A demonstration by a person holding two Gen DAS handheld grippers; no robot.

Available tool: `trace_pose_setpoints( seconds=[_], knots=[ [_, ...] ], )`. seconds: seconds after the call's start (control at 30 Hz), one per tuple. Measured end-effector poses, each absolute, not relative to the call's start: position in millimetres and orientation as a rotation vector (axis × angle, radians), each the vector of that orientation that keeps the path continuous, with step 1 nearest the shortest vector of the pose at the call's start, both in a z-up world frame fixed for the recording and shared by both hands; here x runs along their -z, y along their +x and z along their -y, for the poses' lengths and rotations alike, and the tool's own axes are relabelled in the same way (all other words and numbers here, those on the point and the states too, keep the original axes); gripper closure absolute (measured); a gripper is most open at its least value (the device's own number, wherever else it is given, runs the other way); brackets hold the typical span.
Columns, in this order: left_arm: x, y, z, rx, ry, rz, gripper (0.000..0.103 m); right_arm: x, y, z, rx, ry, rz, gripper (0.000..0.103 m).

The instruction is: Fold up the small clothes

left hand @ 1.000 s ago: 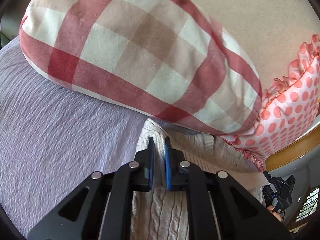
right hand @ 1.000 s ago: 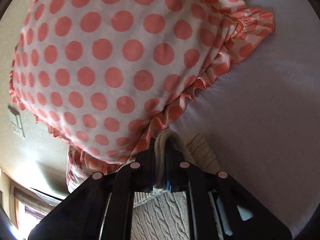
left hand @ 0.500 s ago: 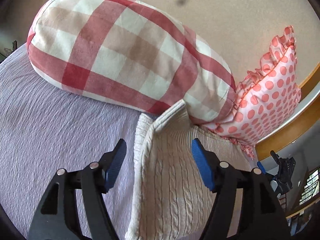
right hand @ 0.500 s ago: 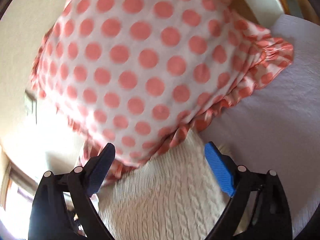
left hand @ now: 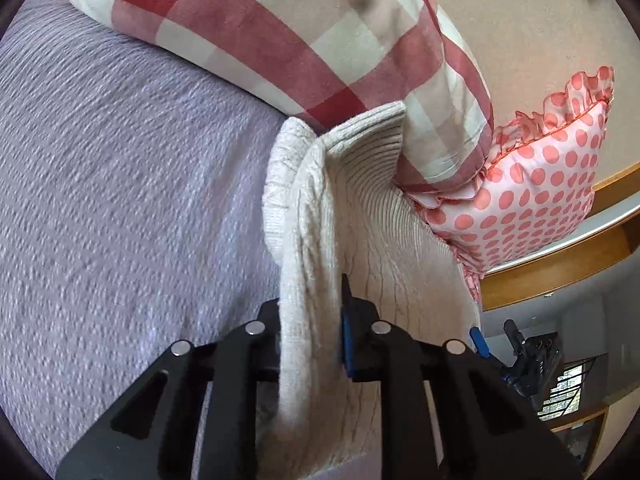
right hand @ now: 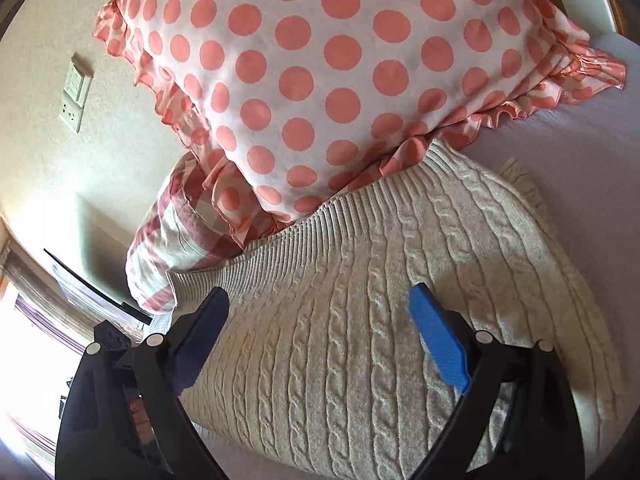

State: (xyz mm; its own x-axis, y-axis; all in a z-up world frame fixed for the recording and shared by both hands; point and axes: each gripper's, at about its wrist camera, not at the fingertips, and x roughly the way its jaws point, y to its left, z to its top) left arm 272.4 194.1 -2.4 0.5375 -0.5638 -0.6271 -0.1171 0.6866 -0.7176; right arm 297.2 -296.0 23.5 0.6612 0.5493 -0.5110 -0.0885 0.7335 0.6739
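A cream cable-knit sweater [right hand: 360, 320] lies folded on the lilac bedspread [left hand: 120, 200], its ribbed hem against the pillows. My left gripper [left hand: 316, 320] is shut on the sweater's [left hand: 312, 208] left edge, and a fold of knit stands up between its blue pads. My right gripper [right hand: 320, 344] is open just above the sweater's top layer, with a blue pad [right hand: 436, 340] on each side and nothing between them.
A red-and-cream checked bolster pillow [left hand: 280, 32] and a pink polka-dot ruffled pillow [right hand: 320, 72] lean on the beige wall behind the sweater. A wooden bed frame [left hand: 560, 272] runs on the right. A wall socket plate [right hand: 76, 96] is on the wall.
Both grippers opened half a second ago. Since then my left gripper has shut on the sweater's left edge. My right gripper stays open and has drawn back over the sweater.
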Motion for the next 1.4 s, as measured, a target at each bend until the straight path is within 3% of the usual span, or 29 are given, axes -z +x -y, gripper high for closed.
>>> trace_pose_setpoints(
  seconds=[0.2, 0.37, 0.53, 0.63, 0.73, 0.87, 1.03, 1.13, 1.17, 1.27, 1.3, 1.4],
  knots=[
    [-67.9, 274.7, -154.7, 0.384, -0.799, -0.895, 0.090, -41.3, 286.6, 326.1, -0.401, 0.730, -0.689, 0.009],
    [-130.2, 290.0, -28.0, 0.565, -0.667, -0.846, 0.090, -55.4, 279.7, 364.6, -0.325, 0.754, -0.601, 0.009],
    [-97.6, 308.0, 138.6, 0.764, -0.529, -0.969, 0.088, -45.9, 279.3, 414.1, -0.228, 0.813, -0.592, 0.009],
    [-65.0, 310.5, 199.1, 0.826, -0.460, -1.095, 0.086, -40.7, 278.5, 436.7, -0.167, 0.804, -0.604, 0.010],
    [-75.8, 295.2, 187.7, 0.934, -0.493, -1.045, 0.089, -38.6, 280.7, 446.8, -0.194, 0.811, -0.621, 0.010],
    [-112.6, 252.8, 126.6, 0.895, -0.360, -0.853, 0.061, -43.5, 285.6, 431.6, -0.312, 0.777, -0.685, 0.018],
    [-106.7, 206.0, 92.1, 0.756, -0.105, -0.744, 0.058, -69.6, 271.9, 391.9, -0.320, 0.540, -0.725, 0.022],
    [-87.8, 193.0, 97.5, 0.748, -0.008, -0.742, 0.055, -58.1, 279.6, 376.0, -0.251, 0.463, -0.805, 0.022],
    [-80.0, 192.7, 103.1, 0.739, 0.025, -0.743, 0.054, -47.3, 286.6, 372.2, -0.228, 0.455, -0.853, 0.025],
    [-54.7, 192.8, 113.5, 0.734, 0.089, -0.779, 0.054, -15.8, 302.1, 360.0, -0.237, 0.417, -0.937, 0.072],
    [-47.5, 193.6, 115.7, 0.740, 0.102, -0.793, 0.054, -16.9, 301.4, 358.6, -0.233, 0.386, -0.901, 0.081],
    [-31.5, 195.6, 120.5, 0.759, 0.133, -0.829, 0.058, -30.6, 302.0, 369.8, -0.180, 0.396, -0.811, 0.091]
  ],
)
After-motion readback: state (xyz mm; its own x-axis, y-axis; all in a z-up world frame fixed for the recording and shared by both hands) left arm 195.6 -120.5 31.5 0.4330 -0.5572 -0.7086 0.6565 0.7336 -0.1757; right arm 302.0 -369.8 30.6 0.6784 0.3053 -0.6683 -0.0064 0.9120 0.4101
